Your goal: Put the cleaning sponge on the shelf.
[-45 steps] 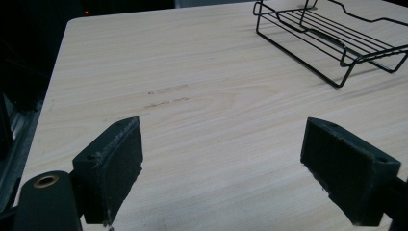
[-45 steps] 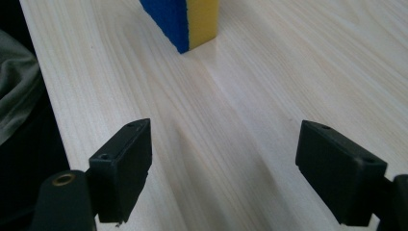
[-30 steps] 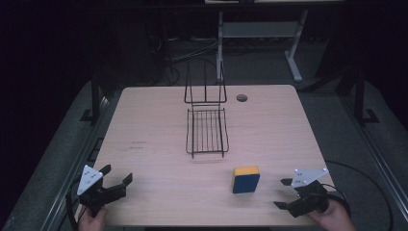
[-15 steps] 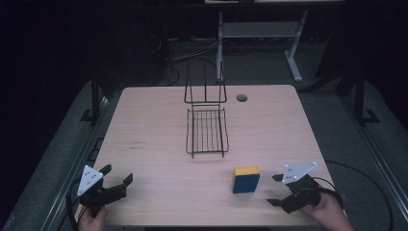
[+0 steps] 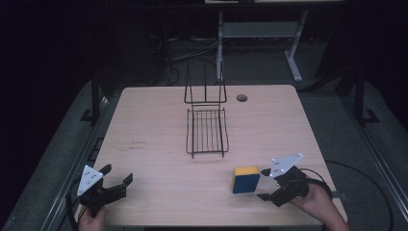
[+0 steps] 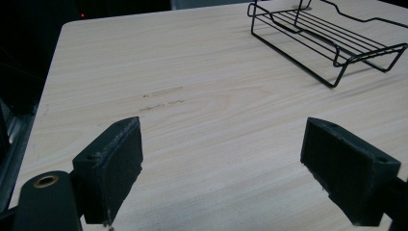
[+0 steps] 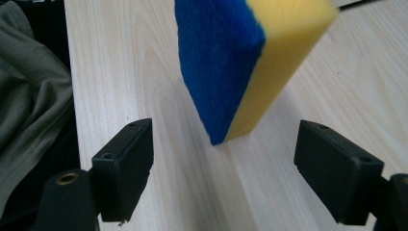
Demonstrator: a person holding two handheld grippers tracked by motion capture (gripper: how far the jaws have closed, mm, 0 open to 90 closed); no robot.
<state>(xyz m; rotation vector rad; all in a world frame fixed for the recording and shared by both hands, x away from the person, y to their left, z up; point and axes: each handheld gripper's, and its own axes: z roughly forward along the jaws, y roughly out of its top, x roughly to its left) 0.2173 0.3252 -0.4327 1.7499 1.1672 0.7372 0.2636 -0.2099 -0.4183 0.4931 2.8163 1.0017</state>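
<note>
- Right hand-held gripper (image 5: 264, 184) is hanging out near the front right corner of the tabletop (image 5: 154, 120), jaws spread wide and gripping nothing at all.
- Looking along it in the right gripper view, the right hand-held gripper (image 7: 223, 166) is pointing straight at the sponge (image 7: 250, 57), which is sitting just ahead of the two black pads and not touching either one.
- That sponge (image 5: 246, 179) is standing up on its edge on the tabletop, blue scrubby side facing one way and yellow foam facing the other, just left of the right hand-held gripper in the high view.
- A hand (image 5: 320, 202) is wrapping around the back of that gripper, with the grey three-cornered plate sitting on top.
- Left hand-held gripper (image 5: 118, 182) is sitting way over at the front left corner, well apart from the sponge, jaws also wide open and empty.
- In the left gripper view, the left hand-held gripper (image 6: 221, 163) is hovering over bare wood, with a couple of faint scuff marks (image 6: 163, 98) showing further up.
- A black wire rack (image 5: 207, 130) is resting in the middle of the tabletop, its tall back end pointing to the far edge; it's also peeking in at the top right of the left gripper view (image 6: 327, 36).
- A small round hole (image 5: 241, 98) is sitting in the tabletop, near the far edge, right of the rack.
</note>
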